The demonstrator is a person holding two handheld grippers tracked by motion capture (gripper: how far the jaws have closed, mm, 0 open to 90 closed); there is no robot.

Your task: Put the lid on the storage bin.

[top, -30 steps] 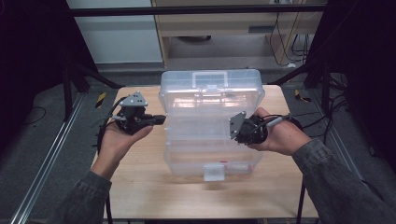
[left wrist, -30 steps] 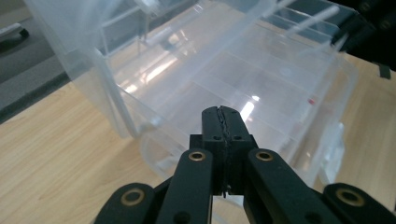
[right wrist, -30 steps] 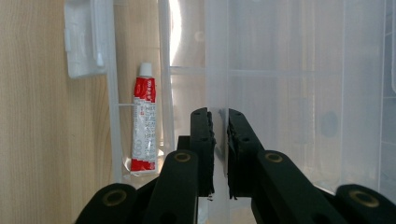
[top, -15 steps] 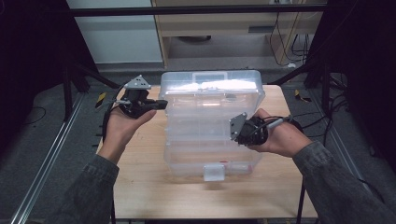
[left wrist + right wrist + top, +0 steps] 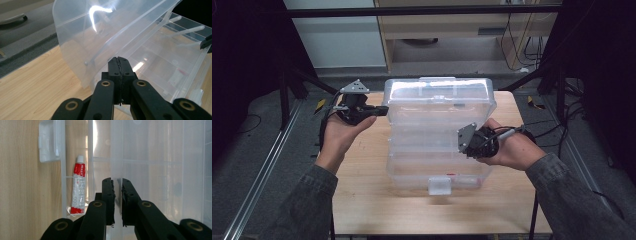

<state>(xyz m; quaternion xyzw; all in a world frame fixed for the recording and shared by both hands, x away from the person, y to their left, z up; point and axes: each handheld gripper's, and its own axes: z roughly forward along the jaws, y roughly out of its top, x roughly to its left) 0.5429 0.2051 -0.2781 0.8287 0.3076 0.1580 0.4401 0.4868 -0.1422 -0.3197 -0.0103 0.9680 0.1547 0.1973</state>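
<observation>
A clear plastic compartment box lies on the wooden table, its see-through lid tilted up from the base. My left gripper is shut, empty, with its tips against the lid's left edge; in the left gripper view the closed tips meet the raised lid. My right gripper sits at the box's right side. In the right gripper view its jaws clamp a thin translucent wall of the box. A red and white tube lies in a narrow compartment.
The box's white latch faces the table's near edge. Bare wood lies to the left of the box and in front of it. Dark floor, black frame posts and cables surround the table; a cabinet stands behind it.
My left hand has lifted and moved farther back along the box's left side, bringing its shut gripper to the lid's edge. The right hand has stayed put.
</observation>
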